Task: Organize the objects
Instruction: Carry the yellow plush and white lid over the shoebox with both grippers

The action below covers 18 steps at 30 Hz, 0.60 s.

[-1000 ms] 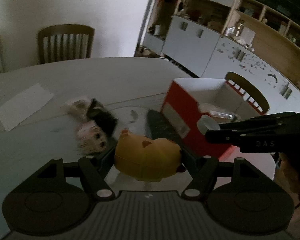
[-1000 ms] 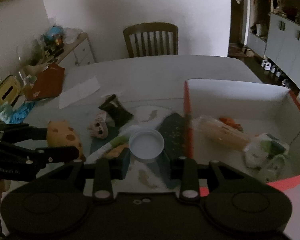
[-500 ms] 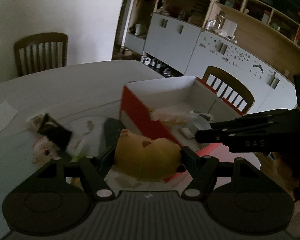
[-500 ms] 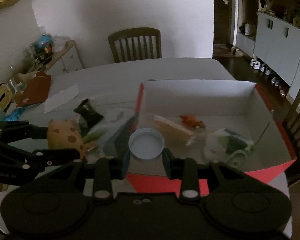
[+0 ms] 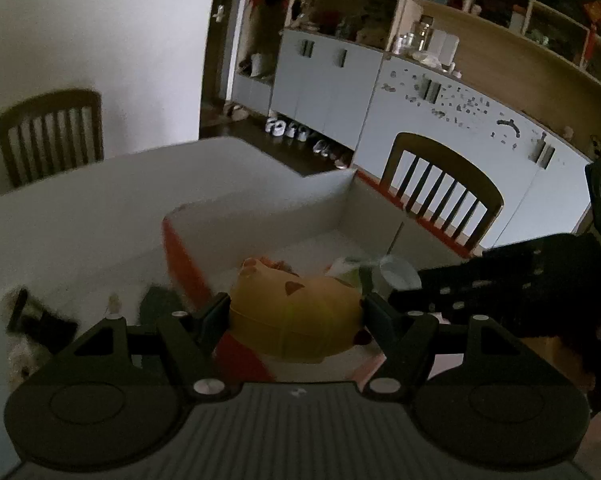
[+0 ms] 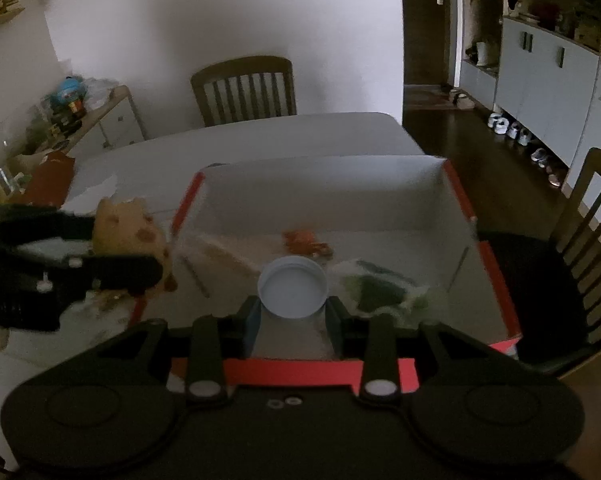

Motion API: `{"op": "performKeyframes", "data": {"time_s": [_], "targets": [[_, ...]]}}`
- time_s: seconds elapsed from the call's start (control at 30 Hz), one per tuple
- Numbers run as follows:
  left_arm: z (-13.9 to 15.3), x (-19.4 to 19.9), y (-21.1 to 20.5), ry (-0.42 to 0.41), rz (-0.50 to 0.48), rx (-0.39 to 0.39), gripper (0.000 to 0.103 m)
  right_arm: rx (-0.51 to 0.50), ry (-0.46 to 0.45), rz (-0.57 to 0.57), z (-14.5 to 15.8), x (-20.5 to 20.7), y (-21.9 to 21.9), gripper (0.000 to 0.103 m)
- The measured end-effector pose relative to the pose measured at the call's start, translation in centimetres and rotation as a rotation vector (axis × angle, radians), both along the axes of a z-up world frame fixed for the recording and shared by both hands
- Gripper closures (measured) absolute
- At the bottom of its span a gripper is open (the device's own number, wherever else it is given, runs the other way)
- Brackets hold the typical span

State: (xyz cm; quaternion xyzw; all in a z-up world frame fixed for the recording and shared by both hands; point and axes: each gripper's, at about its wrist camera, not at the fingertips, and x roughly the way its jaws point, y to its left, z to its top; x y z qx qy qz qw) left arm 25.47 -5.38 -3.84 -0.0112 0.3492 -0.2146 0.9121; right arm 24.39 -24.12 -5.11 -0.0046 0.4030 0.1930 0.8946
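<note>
Item: a yellow spotted toy (image 5: 296, 316), clamped between the pads of the left gripper (image 5: 294, 314), whose jaws are set fairly wide around its rounded body. Item: a white round lid (image 6: 292, 287), pinched at a narrow setting by the right gripper (image 6: 292, 312), with its open hollow turned towards the camera. Destination: a white box with red outer walls (image 6: 456, 192), standing on the pale table (image 6: 260, 128). Governing relation: both held things are carried above the box, and the box floor lies below and ahead of each gripper. In the right wrist view the lid is seen over the near-middle of the floor, well inside the near red wall; the toy is seen at the box's left wall, just over the rim, so the right hand is judged the deeper placed of the two. Contents already lying in the box: an orange scrap (image 6: 306, 242), a green-and-white packet (image 6: 380, 290) and a pale flat pack (image 6: 224, 252). No long axis is offered by either held thing. Remaining on the table outside the box, left of it: a few dark and pale small items (image 5: 40, 320), too blurred to be identified. Release is judged to call for opening over bare floor, clear of the packet.
</note>
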Motion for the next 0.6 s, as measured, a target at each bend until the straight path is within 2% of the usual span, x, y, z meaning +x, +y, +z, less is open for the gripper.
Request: {"op": "performKeyframes", "data": {"time_s": [0.27, 0.5, 0.6], "targets": [[0.2, 5.0, -4.7, 0.010, -0.031, 0.040, 0.030, -0.019, 0.018, -0.017, -1.0, 1.9, -3.1, 0.069], [-2.0, 9.5, -7.1, 0.056, -0.039, 0.131, 0.030, -0.043, 0.050, -0.010, -2.1, 3.6, -4.0, 0.069], [-3.2, 11.4, -7.3, 0.098, -0.021, 0.146, 0.030, -0.068, 0.064, 0.015, -2.9, 4.0, -3.5, 0.069]]}}
